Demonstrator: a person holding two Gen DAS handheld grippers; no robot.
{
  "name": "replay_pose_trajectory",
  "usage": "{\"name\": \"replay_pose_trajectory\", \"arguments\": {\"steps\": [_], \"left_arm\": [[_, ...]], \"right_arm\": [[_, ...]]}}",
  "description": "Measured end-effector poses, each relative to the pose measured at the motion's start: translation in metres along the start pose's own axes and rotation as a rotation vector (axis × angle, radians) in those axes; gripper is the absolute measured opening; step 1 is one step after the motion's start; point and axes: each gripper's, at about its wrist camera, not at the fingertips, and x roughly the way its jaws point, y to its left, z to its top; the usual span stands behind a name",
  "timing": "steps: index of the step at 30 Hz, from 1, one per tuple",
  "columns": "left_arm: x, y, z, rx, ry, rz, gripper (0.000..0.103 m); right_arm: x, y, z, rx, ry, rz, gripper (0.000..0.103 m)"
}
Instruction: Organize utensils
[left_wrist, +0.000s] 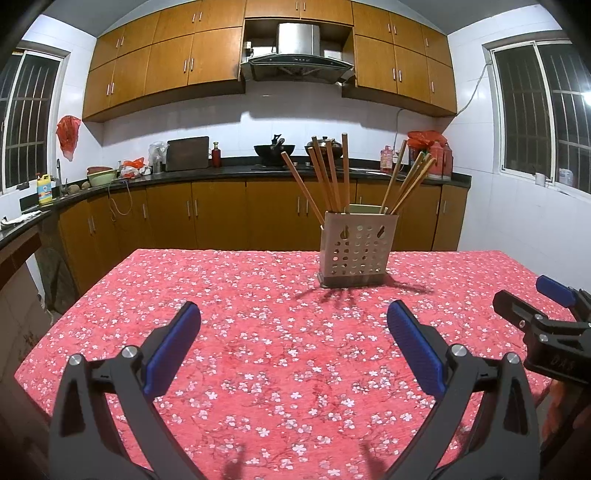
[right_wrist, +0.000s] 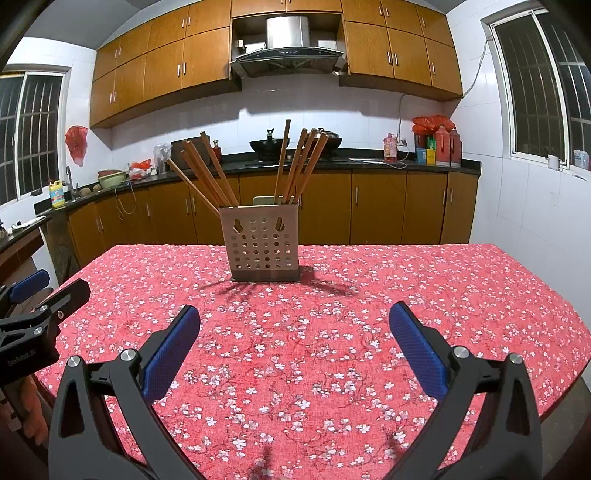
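Here both claws gape, empty, before the chopstick holder (left_wrist: 357, 248).

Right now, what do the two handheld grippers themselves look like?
Both match: the left gripper and right gripper have black angular frames, silver round pivot bolts, and fingers faced with blue textured pads. The left gripper's black body carries pale lettering, seen from the right wrist view. No cables show.
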Motion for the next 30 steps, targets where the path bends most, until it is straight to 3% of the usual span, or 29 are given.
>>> {"name": "replay_pose_trajectory", "arguments": {"steps": [30], "left_arm": [[0.0005,-0.0033,-0.0004,-0.003,0.007,0.002,0.099]], "right_arm": [[0.0004,0.0006,-0.0003,0.000,0.003,0.001,0.101]]}}
